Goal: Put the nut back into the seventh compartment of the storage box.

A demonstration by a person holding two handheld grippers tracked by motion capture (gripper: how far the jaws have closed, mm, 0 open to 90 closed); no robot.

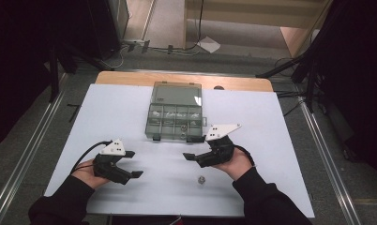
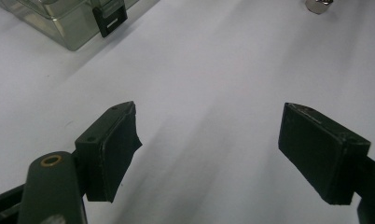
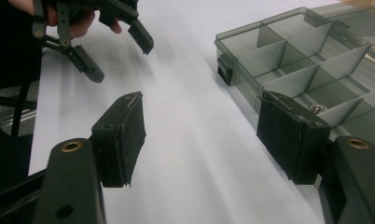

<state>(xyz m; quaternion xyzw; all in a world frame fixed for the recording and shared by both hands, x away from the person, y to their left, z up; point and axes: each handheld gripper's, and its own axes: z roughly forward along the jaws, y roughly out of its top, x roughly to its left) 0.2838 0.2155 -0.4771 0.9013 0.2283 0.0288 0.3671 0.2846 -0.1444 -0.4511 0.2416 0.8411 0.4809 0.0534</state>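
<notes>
From the high view, both hands are over the white surface (image 1: 130, 108). The left gripper (image 1: 133, 164) sits low at the left, jaws spread and holding nothing. The right gripper (image 1: 190, 148) is out in front of the clear compartment box (image 1: 175, 112), jaws wide and bare too, one jaw tip close by the box's front edge. The box sits at the far middle of the surface with its lid tipped back. A small metal nut (image 1: 201, 179) lies alone on the white sheet, nearer the person than the right gripper and between the two hands.

Over to the left gripper view: jaws standing wide, just bare white sheet between them. A corner of the box with its black latch (image 2: 110, 18) sits top left, and the nut (image 2: 319, 4) peeks in at the top right edge.

Now the right gripper view: jaws parted wide, nothing gripped. The box lies to the right, dividers plain to see, and one compartment holds what may be a small metal piece (image 3: 317, 109), hard to make out. The left gripper shows at top left.
</notes>
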